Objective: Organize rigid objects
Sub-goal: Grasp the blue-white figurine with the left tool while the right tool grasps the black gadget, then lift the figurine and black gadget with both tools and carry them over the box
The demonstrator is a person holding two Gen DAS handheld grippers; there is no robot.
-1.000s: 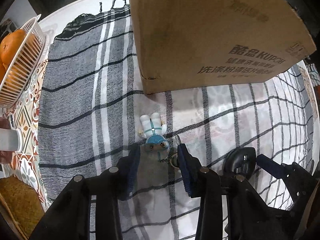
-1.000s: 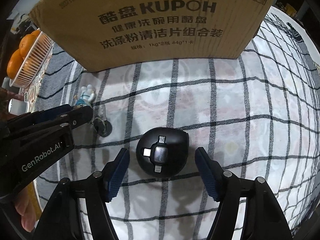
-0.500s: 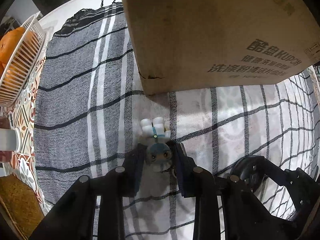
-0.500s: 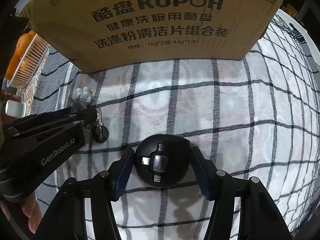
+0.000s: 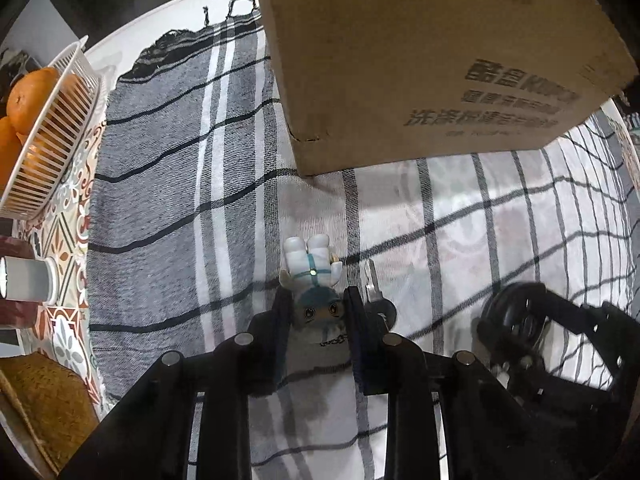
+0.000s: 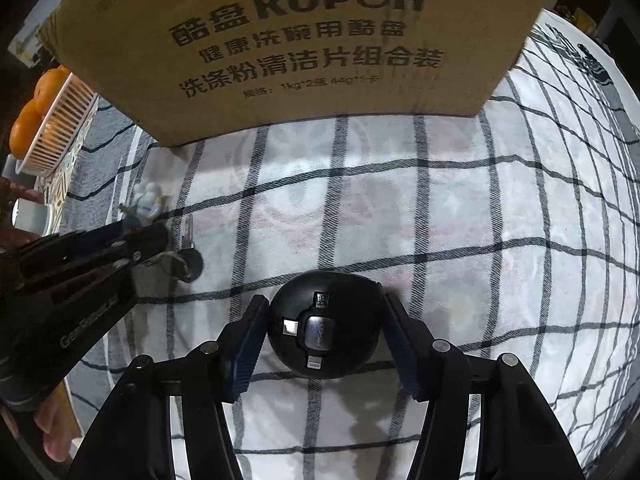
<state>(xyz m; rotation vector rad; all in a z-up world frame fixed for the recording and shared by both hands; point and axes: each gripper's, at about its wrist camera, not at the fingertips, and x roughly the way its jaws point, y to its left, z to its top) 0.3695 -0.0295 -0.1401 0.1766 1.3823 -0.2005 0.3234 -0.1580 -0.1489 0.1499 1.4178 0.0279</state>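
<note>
A small white and teal figurine [image 5: 312, 280] lies on the checked cloth. My left gripper [image 5: 318, 312] is shut on its head, with the legs pointing away. A key on a ring [image 5: 374, 298] lies just right of that gripper. A round black cable hub [image 6: 324, 332] with plug ends on top sits between the pads of my right gripper [image 6: 324, 340], which is closed against its sides. The figurine [image 6: 146, 204] and left gripper also show at the left of the right wrist view. A large cardboard box [image 6: 304, 40] stands behind both.
A white basket [image 5: 52, 136] of oranges [image 5: 30, 92] sits at the far left on a patterned table. A white cup [image 5: 28, 284] lies near it. The checked cloth [image 6: 480, 220] spreads to the right.
My left gripper moved forward and closed on the figurine's head. My right gripper moved forward and closed on the black hub.
</note>
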